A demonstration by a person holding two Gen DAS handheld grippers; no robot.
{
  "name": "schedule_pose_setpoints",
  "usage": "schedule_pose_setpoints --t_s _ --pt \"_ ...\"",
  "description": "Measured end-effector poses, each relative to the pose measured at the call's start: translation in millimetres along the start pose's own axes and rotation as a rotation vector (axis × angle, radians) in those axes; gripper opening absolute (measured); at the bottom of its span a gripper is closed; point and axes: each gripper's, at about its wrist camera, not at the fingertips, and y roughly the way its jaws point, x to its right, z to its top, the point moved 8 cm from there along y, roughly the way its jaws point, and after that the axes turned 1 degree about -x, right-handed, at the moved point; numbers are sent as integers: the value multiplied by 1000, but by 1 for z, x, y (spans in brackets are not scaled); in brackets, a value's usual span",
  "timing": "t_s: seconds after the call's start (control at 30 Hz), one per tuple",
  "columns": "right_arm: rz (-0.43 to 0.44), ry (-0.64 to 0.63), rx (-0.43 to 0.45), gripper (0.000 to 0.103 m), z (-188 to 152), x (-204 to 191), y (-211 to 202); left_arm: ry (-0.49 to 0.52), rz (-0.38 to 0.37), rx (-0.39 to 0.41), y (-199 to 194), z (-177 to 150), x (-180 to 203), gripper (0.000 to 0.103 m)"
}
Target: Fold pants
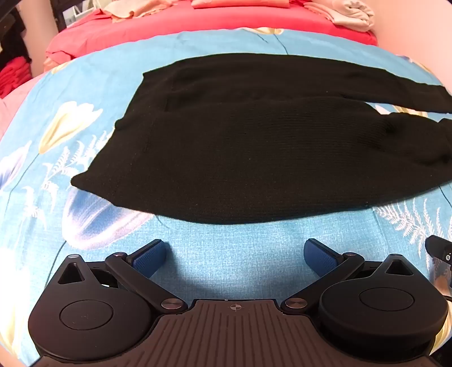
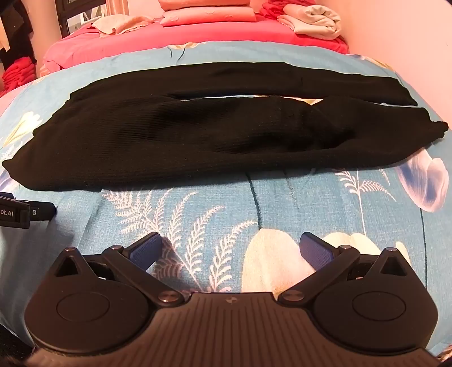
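Two grippers, left gripper (image 1: 236, 251) and right gripper (image 2: 230, 247), hover with jaws apart and empty near the black knit pants (image 1: 254, 146), which lie flat on the blue floral bedspread (image 1: 234, 271), legs extending right.

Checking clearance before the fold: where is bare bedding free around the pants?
A bare strip of blue floral sheet lies between the black pants and both open tools, left tool and right tool. A thin gap shows between the legs. The pink bedding beyond is crowded with folded clothes.
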Motion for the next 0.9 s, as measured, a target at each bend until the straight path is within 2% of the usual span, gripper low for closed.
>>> schedule_pose_setpoints --t_s 0.9 --pt "-2 -11 11 103 0 -3 0 -1 1 6 1 0 1 103"
